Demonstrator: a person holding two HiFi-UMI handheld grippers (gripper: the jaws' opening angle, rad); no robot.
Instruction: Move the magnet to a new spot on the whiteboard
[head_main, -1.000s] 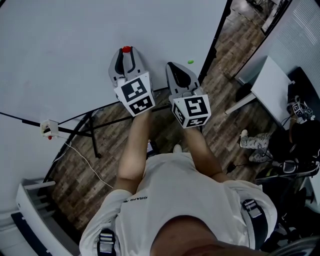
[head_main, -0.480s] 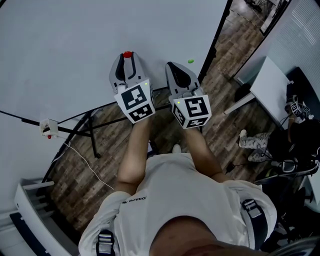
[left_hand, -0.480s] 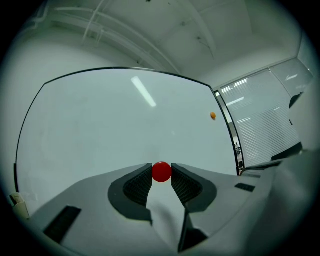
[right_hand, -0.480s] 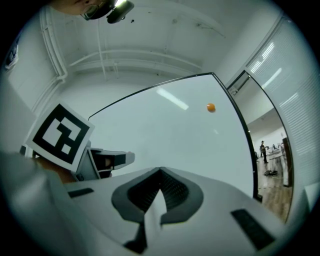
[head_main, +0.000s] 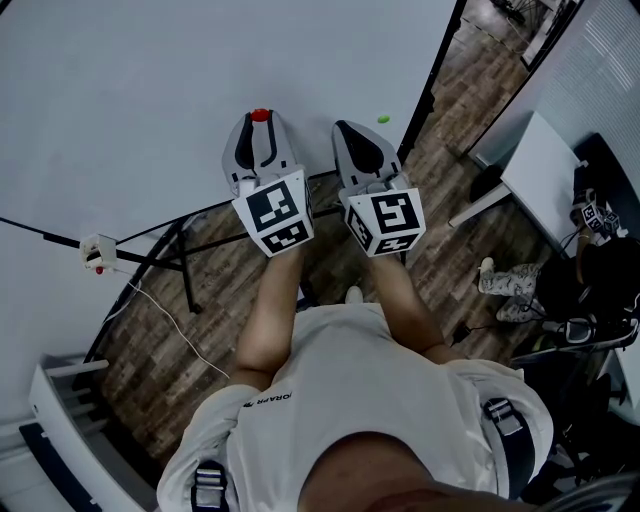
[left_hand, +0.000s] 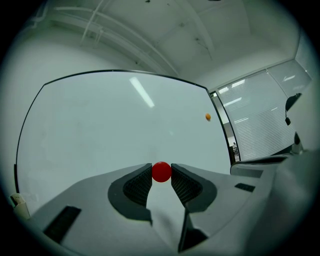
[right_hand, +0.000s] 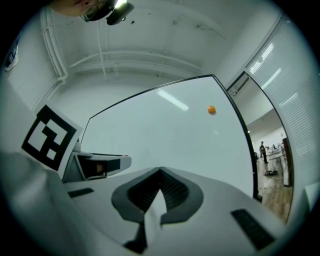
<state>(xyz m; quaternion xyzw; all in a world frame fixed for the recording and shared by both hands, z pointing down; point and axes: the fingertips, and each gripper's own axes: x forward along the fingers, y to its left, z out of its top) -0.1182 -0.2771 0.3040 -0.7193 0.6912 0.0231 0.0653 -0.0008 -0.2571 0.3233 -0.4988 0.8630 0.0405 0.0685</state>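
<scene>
Halfway, seemingly: small red round magnet (left_hand: 161, 171) clamped between the left gripper's (head_main: 259, 124) jaw tips close against the large white whiteboard (head_main: 150, 90), not yet released at a new spot; right gripper (right_hand: 159, 176) closed on nothing, facing the same whiteboard.

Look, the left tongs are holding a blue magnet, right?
Not quite: the colour is wrong. The left tongs are holding a red magnet, not a blue one. The left gripper view shows the red ball pinched between the tips.

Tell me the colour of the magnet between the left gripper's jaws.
The magnet is red; the left gripper view shows it best.
</scene>
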